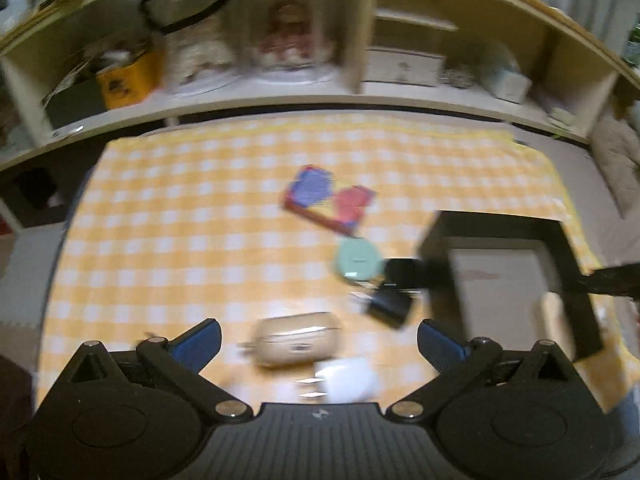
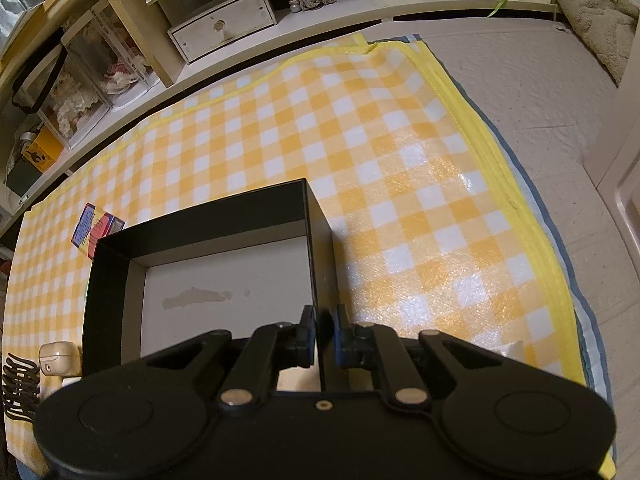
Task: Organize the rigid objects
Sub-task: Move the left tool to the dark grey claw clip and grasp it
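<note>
In the left wrist view, my left gripper (image 1: 318, 336) hangs wide open above the checked mat, gripping nothing. Below its fingers lie a beige case (image 1: 296, 338) and a white plug-like object (image 1: 348, 380). Further off are a black adapter (image 1: 390, 304), a small black item (image 1: 404, 272), a teal round case (image 1: 356, 260) and a red and blue card box (image 1: 320, 196). The open black box (image 1: 560, 240) stands to the right. My right gripper (image 2: 324, 320) is shut on the right wall of the black box (image 2: 316, 240), whose pale inside is bare. The beige case (image 2: 56, 356) sits left of the box.
A yellow checked mat (image 2: 400, 160) covers the floor. Low shelves (image 1: 280, 100) with dolls, a yellow tin and a small drawer unit (image 2: 224, 28) run along its far side. Grey floor tiles (image 2: 540, 100) lie to the right.
</note>
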A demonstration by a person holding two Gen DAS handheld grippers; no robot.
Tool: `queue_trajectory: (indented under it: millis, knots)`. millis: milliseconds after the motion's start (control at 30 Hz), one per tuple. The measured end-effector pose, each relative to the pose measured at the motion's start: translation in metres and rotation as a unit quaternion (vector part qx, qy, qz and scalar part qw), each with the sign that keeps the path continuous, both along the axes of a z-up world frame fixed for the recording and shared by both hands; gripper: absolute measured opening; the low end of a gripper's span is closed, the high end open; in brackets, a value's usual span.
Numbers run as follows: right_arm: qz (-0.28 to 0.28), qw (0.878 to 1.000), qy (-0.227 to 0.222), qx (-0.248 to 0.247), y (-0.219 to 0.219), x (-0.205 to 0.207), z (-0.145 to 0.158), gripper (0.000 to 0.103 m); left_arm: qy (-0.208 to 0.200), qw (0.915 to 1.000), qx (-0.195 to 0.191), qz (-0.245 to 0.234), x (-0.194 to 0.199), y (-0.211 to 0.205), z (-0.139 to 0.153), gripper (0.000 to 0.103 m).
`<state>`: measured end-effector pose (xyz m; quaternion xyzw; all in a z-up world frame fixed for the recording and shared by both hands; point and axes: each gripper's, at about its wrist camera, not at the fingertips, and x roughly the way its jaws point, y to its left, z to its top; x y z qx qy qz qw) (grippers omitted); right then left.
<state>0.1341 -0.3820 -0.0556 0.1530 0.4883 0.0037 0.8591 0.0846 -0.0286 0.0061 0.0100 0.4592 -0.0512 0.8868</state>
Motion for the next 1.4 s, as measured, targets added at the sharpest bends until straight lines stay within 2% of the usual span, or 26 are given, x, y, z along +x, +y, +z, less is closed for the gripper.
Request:
queue_trajectory:
  millis: [267, 467, 600, 667, 933, 1133, 1200, 1300, 1400]
  knots:
    - [0.000, 1.000, 0.001, -0.003, 0.001, 0.000, 0.000, 0.009, 0.069, 0.9969, 0.038, -0.003, 0.029, 0.068, -0.019, 0.094]
    - [0.001, 1.000, 0.001, -0.004, 0.002, 0.000, 0.000, 0.009, 0.102, 0.9926, 0.043, 0.050, 0.034, 0.113, -0.028, 0.081]
    - [0.000, 1.000, 0.001, -0.003, 0.002, 0.000, 0.000, 0.009, 0.121, 0.9891, 0.058, 0.060, 0.033, 0.135, -0.031, 0.079]
    - [0.000, 1.000, 0.001, -0.002, 0.002, 0.000, 0.000, 0.009, 0.123, 0.9894, 0.045, 0.063, 0.032, 0.143, -0.029, 0.079]
    - [0.001, 1.000, 0.001, -0.005, 0.002, -0.001, -0.001, 0.009, 0.115, 0.9906, 0.030, 0.068, 0.017, 0.166, -0.014, 0.078]
    - [0.001, 1.000, 0.001, -0.006, 0.001, 0.000, 0.000, 0.009, 0.159, 0.9833, 0.058, 0.067, 0.017, 0.166, -0.035, 0.077]
    - [0.001, 1.000, 0.001, -0.006, 0.001, 0.000, 0.000, 0.009, 0.157, 0.9840, 0.047, 0.069, 0.019, 0.164, -0.038, 0.077]
    - [0.000, 1.000, 0.001, -0.005, 0.001, 0.000, 0.000, 0.009, 0.152, 0.9862, 0.007, 0.066, 0.024, 0.157, -0.035, 0.077]
    - [0.000, 1.000, 0.001, -0.005, 0.001, 0.000, -0.001, 0.009, 0.149, 0.9876, 0.007, 0.050, 0.032, 0.137, -0.036, 0.077]
